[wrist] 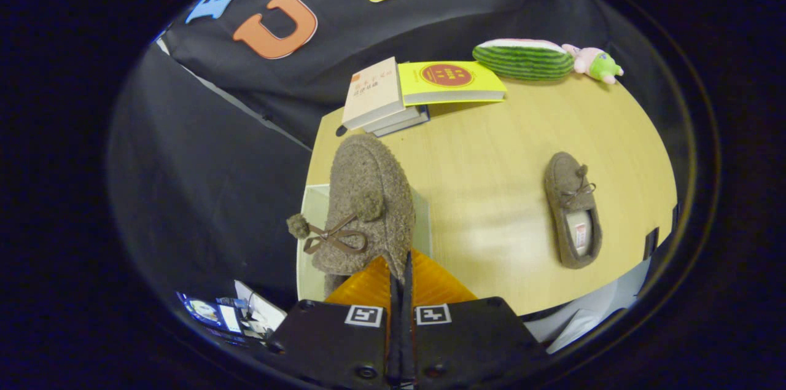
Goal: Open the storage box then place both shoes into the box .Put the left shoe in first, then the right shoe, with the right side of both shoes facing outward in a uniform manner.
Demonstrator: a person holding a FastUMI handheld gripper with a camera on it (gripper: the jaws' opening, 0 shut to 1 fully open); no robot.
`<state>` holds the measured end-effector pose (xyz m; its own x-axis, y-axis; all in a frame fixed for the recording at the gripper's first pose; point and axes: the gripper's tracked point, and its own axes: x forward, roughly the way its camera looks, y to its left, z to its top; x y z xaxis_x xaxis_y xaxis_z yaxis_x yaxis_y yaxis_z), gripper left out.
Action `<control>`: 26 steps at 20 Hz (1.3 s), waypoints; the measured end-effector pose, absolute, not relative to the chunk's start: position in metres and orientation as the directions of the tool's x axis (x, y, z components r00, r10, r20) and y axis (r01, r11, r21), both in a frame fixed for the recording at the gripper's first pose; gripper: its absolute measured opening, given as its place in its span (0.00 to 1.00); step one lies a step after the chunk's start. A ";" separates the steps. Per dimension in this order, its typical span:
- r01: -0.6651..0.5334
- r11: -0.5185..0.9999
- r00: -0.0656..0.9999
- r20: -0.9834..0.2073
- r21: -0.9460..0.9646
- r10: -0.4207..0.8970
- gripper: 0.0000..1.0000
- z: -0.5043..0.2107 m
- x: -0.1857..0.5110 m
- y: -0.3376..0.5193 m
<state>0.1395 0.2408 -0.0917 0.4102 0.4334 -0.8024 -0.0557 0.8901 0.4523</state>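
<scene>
The jaws (pixel 399 267) stand pressed almost together, with only a thin slit between them, and they pinch the heel rim of a fuzzy brown shoe (pixel 367 206), holding it up so that it hangs just ahead of them with its toe pointing away. The held shoe carries a bow of brown ribbon and two small pompoms on its upper, one pompom dangling off to the left side. Directly under and behind this shoe sits the pale storage box (pixel 312 236), of which a light wall shows on the left of the shoe and a narrow strip on the right (whether the shoe touches the box or hangs clear above it cannot be told). The box stands at the near left edge of the wooden table (pixel 479 181). Well to the right of the jaws, apart from the box, the second shoe (pixel 572 218) lies flat on the table, its opening facing up and its toe pointing away. Far beyond the jaws, at the back of the table, a stack of books (pixel 384 98) rests beside a yellow book (pixel 451 80), and further right lie a watermelon-slice plush (pixel 525 59) and a small pink and green toy (pixel 594 63), touching each other.
</scene>
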 end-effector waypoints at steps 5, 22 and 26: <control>-0.067 0.853 0.401 -0.769 0.517 0.497 0.06 -0.097 0.133 0.299; -0.032 0.895 0.467 -0.785 0.445 0.407 0.09 -0.169 0.111 0.391; -0.116 0.883 0.461 -0.763 0.455 0.453 0.25 -0.166 0.111 0.404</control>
<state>0.1107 0.4036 -0.1660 0.4607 0.4533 -0.7631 -0.1156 0.8831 0.4547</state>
